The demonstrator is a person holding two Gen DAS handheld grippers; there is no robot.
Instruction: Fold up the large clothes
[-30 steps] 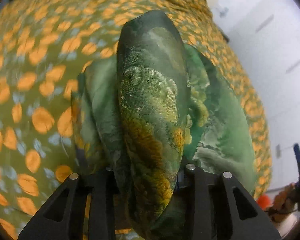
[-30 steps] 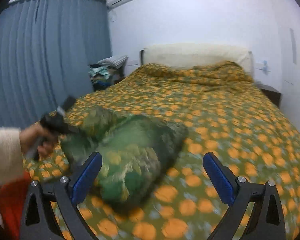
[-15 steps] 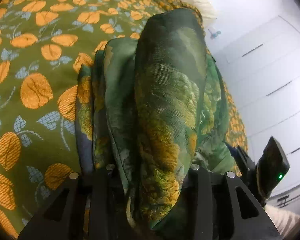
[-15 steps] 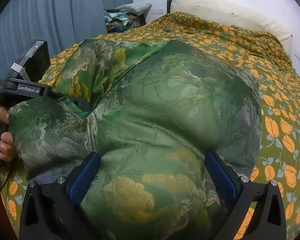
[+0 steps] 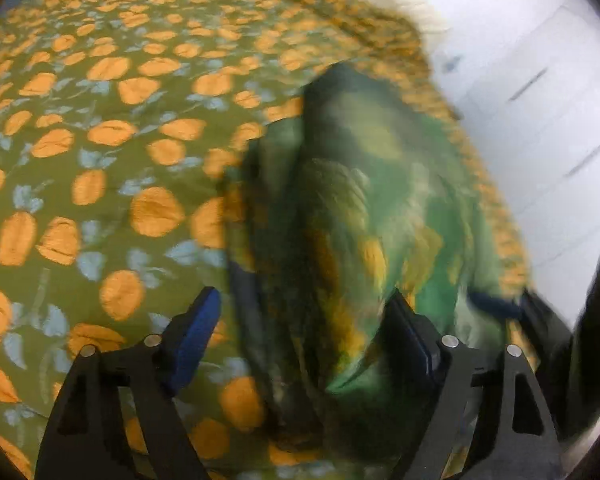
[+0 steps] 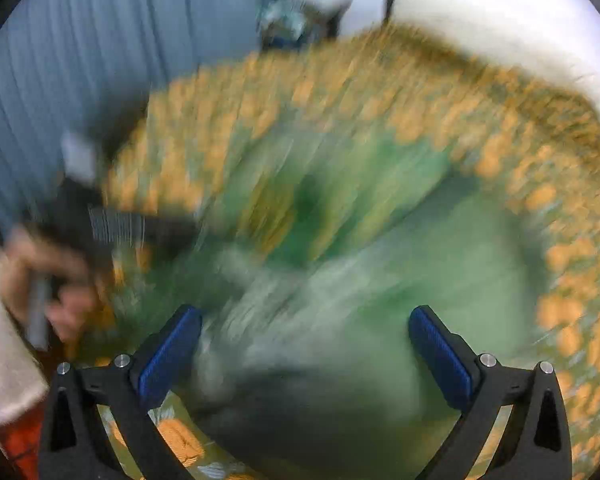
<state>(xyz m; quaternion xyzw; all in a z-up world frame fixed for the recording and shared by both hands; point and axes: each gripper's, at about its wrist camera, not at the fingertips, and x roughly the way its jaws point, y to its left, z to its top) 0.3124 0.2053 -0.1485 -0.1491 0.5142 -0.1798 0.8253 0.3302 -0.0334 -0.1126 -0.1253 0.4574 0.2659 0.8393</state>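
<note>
1 bed carries the garment, which lies bunched in a thick green bundle near the bed's edge. Folding looks nearly complete; only flattening and squaring seem left. Left tongs stand apart, cloth loose between them. Right tongs are spread wide over the bundle, gripping nothing. Both views are blurred.

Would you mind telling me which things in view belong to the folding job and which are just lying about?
Belongs to the job:
- green patterned garment, bundled on the bed
- left gripper, open
- right gripper, open

Lying about:
- orange-flowered bedspread
- blue curtain
- blurred heap by the curtain
</note>
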